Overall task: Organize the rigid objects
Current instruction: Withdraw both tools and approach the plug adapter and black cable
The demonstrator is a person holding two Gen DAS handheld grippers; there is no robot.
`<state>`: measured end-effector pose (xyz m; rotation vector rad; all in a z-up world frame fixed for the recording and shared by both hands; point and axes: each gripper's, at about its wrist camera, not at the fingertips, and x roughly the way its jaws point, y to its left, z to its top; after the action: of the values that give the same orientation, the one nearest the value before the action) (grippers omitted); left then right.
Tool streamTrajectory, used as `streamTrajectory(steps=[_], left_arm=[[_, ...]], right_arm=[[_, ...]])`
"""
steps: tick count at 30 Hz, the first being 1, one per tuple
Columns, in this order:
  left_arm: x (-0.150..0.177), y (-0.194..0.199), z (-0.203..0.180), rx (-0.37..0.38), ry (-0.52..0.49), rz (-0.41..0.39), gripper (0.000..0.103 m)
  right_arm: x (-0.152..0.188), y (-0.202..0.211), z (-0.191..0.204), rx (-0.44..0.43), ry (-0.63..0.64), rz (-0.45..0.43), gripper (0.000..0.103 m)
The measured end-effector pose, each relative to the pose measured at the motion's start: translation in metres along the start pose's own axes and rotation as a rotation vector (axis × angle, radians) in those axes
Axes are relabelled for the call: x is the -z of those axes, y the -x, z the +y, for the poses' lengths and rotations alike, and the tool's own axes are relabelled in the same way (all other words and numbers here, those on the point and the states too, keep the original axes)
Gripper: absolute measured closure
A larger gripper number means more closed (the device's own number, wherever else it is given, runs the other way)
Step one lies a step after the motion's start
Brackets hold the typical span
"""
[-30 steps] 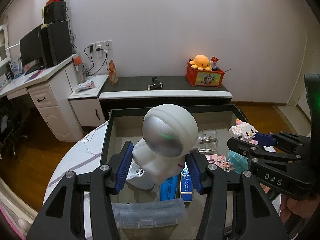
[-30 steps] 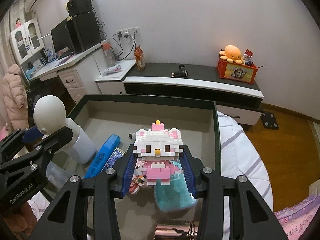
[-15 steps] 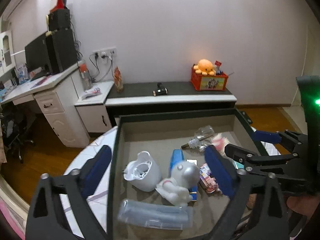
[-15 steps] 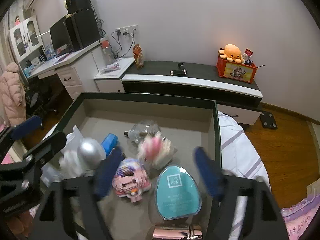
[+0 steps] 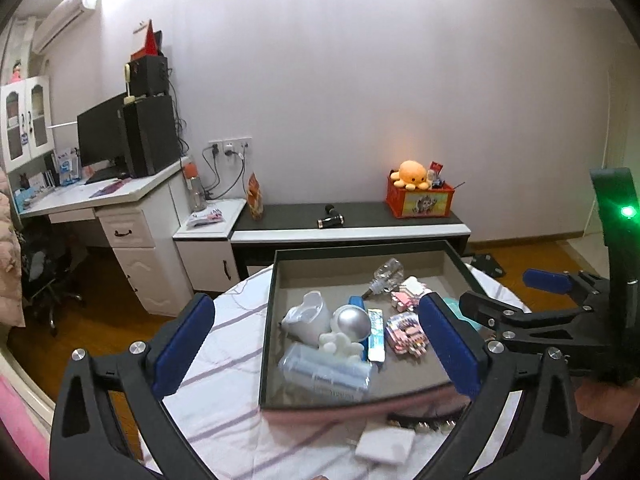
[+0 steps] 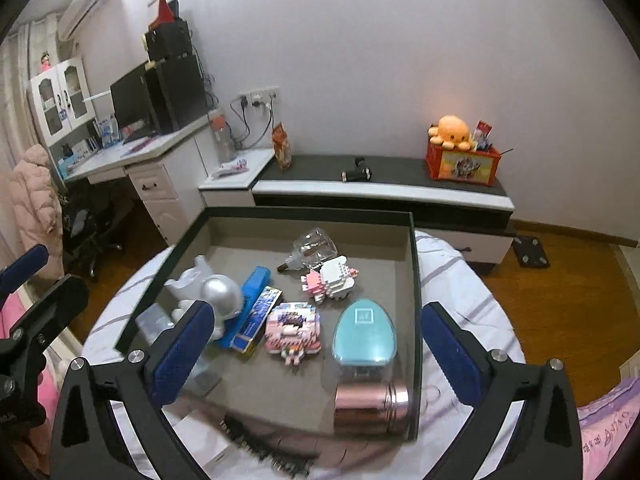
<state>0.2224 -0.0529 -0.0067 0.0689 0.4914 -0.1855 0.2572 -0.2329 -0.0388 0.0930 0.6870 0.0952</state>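
Note:
A dark-rimmed tray (image 5: 269,320) (image 6: 414,280) on the round table holds the objects. A white astronaut figure with a silver visor (image 5: 349,328) (image 6: 219,300) lies in it beside a white holder (image 5: 306,316). A pink-white brick kitten (image 6: 330,278) (image 5: 408,294) lies near a glass bottle (image 6: 314,248). A second pink brick figure (image 6: 291,330), a teal egg-shaped case (image 6: 366,332), a blue box (image 6: 250,294) and a rose metal cylinder (image 6: 370,406) lie there too. My left gripper (image 5: 316,352) and right gripper (image 6: 312,352) are open and empty, raised above the tray's near side.
A clear plastic case (image 5: 324,370) lies at the tray's near left. A white card (image 5: 386,444) and a dark comb-like object (image 6: 256,440) lie on the striped tablecloth in front. A low bench (image 5: 348,224) and desk (image 5: 100,196) stand behind.
Both grippers opened, dropping the astronaut and the brick kitten into the tray, then pulled back and up. Both figures now lie on their sides.

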Motion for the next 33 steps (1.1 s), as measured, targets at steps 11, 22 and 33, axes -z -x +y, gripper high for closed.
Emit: streamTrajectory(steps=[11,22,33], left_arm=[[0.039,0.081,0.011,-0.007,0.057,-0.034,0.000],[0.075,0.117,0.011,-0.039,0.080,-0.021,0.000],[0.094,0.130,0.003,-0.065,0.063,-0.018,0.000]], right_arm=[[0.050,0.093,0.024,-0.016,0.013,-0.108,0.000],[0.087,0.142,0.037,-0.004,0.022,-0.167,0.000],[0.114,0.149,0.031,0.001,-0.022,-0.155,0.000]])
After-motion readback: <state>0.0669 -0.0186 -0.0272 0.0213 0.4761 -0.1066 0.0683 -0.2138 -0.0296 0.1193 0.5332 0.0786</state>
